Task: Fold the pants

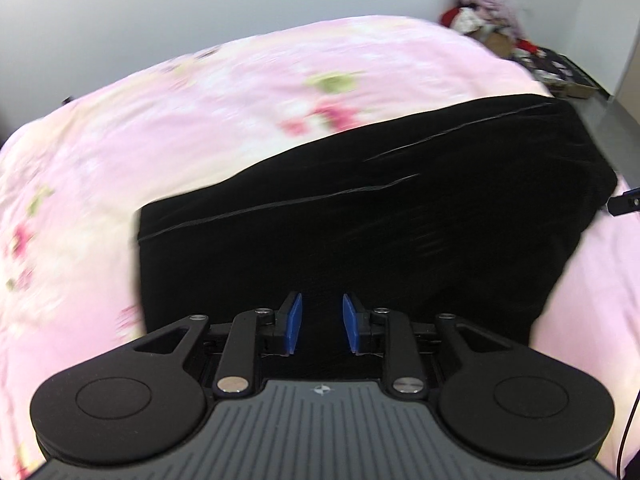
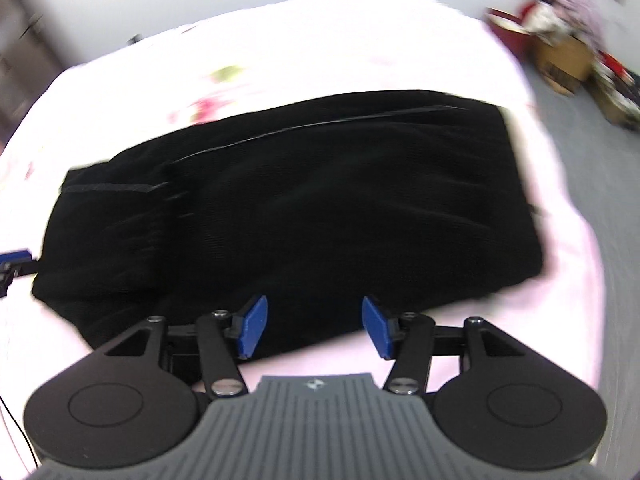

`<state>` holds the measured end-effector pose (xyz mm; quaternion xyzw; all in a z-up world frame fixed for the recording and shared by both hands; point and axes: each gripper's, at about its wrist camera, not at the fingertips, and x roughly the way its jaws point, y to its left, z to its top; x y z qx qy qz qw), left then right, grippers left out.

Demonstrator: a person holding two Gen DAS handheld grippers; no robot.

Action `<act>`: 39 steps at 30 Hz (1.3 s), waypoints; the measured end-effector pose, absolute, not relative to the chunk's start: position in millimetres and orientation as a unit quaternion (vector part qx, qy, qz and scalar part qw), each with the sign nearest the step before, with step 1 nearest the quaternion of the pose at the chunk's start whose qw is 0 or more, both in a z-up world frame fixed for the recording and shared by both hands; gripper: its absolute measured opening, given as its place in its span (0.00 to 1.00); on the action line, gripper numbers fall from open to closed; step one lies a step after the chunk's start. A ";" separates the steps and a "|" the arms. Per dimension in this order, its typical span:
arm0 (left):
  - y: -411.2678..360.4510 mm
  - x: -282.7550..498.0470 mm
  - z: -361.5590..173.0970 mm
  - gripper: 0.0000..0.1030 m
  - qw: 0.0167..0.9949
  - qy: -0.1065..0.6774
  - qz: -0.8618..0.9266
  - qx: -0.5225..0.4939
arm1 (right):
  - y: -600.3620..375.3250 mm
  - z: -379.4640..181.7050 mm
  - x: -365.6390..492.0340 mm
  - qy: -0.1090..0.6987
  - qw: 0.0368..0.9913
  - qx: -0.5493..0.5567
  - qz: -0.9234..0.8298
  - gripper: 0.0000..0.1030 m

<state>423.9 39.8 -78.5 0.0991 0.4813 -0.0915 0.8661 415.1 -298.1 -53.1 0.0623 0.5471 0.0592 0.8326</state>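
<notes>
— Left wrist view: what was seen of the pants?

— A black, folded bundle was seen lying flat on the pink floral bedcover, stretched from the lower left to the upper right of the picture. Thin pale seam lines were noted across its top.

— And from the right wrist?

— The same pants were shown as a broad dark block on the bedcover, with a stitched band visible near the left end. Much of the picture was blurred.

— How were the jaws of the left gripper found?

— They were seen parted by a narrow gap, the blue pads apart, with nothing pinched between them. Black cloth was seen beyond the gap, but no fold was pressed by the pads.

— And the right gripper?

— Its jaws were seen spread wider, and nothing was held. The near edge of the pants was seen just beyond its blue pads, with pink cover showing below.

— Was either gripper caught by the other camera?

— A small blue and black part was glimpsed at the right edge of the left view and at the left edge of the right view, beside the ends of the pants.

— What lay further out?

— A pale wall was seen behind the bed, and a heap of clutter and a cardboard box on grey floor at the upper right.
</notes>
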 end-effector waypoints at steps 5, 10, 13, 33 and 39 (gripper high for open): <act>-18.6 446.8 -95.0 0.29 0.862 0.484 -0.108 0.103 | -379.2 -59.6 406.8 0.541 0.828 0.144 0.014 0.57; -47.4 479.0 -114.1 0.29 0.866 0.482 -0.087 0.096 | -426.5 -79.9 413.2 0.531 0.817 0.225 -0.003 0.59; -53.1 497.9 -125.9 0.29 0.866 0.489 -0.067 0.084 | -440.4 -96.4 427.5 0.528 0.807 0.263 -0.005 0.61; -64.9 529.3 -175.5 0.30 0.820 0.548 -0.081 0.145 | -459.8 -138.7 461.5 0.486 0.799 0.353 0.030 0.41; -48.4 521.6 -168.7 0.31 0.831 0.538 -0.091 0.106 | -425.4 -61.5 465.3 0.461 0.843 0.273 0.039 0.24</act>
